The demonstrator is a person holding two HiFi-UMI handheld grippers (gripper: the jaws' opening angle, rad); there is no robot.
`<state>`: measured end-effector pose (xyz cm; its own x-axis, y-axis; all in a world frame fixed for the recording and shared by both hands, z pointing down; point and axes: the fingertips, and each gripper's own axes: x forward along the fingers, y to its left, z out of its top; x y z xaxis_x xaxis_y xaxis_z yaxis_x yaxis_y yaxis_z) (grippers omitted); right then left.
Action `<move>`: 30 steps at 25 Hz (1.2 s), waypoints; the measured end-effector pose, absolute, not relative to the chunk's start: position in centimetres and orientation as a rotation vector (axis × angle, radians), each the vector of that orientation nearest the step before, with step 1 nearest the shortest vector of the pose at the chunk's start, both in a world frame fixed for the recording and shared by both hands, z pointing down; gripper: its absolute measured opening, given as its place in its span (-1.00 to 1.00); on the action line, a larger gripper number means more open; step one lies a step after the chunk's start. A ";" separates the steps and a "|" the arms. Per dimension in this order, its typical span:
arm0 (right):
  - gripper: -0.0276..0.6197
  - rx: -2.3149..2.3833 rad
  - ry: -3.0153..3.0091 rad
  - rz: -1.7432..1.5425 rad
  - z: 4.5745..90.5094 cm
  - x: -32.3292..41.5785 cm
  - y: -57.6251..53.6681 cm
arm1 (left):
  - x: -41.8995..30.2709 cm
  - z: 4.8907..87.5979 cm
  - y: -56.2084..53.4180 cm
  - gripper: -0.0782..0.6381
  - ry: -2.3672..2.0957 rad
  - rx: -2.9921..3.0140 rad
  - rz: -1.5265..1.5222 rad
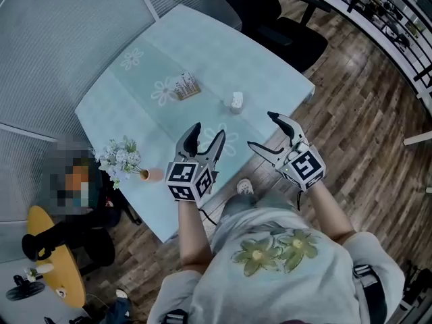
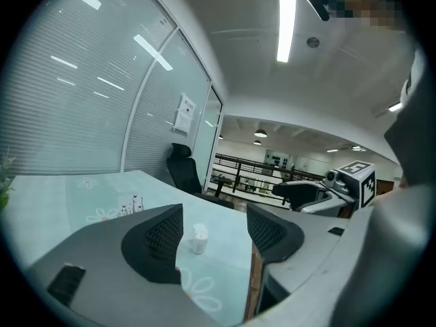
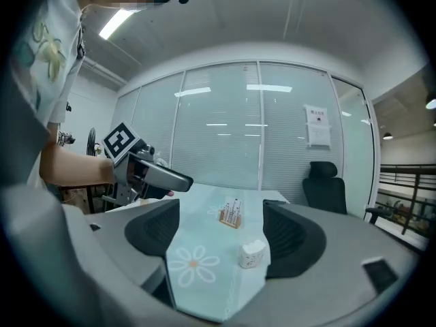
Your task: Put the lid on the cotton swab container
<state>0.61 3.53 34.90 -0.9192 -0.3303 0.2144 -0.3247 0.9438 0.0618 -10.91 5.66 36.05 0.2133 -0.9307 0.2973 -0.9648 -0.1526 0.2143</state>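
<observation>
**Left gripper [image 1: 208, 132], right gripper [image 1: 262, 131]: empty, clear of cotton swab container [image 1: 235, 102]**

Both hang on the person's side of the container, jaws spread, nothing between them. It stands on the table [image 1: 202, 52], apart from both. No separate lid discernible. Recommend locating the lid first, then seating it level with the container steadied.

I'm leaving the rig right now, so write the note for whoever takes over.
Left tongs: open, empty, held above the near table edge.
Right tongs: open, empty, beside them.
Small white plastic cotton swab container: upright on the pale teal daisy-print tablecloth, ahead of both tongs, touched by neither.
Done: the container looks closed; nothing loose lies beside it.
Left: confirm the closure up close; it is too small to tell here.
</observation>
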 end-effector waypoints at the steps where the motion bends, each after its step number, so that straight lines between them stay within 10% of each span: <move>1: 0.26 0.502 -2.866 -0.032 35.3 0.5 3.2 | -11.1 36.4 5.3 0.03 -1.752 2.148 0.149; 30: 0.33 0.373 -2.601 0.087 49.1 -4.2 -7.5 | -12.3 46.4 -6.2 0.03 -1.413 2.009 0.095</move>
<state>-4.19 -7.54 49.10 -0.8340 -0.2465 0.4937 -0.2790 0.9602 0.0082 -12.30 -6.20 46.40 0.4107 -0.8099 0.4188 -0.8585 -0.1889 0.4767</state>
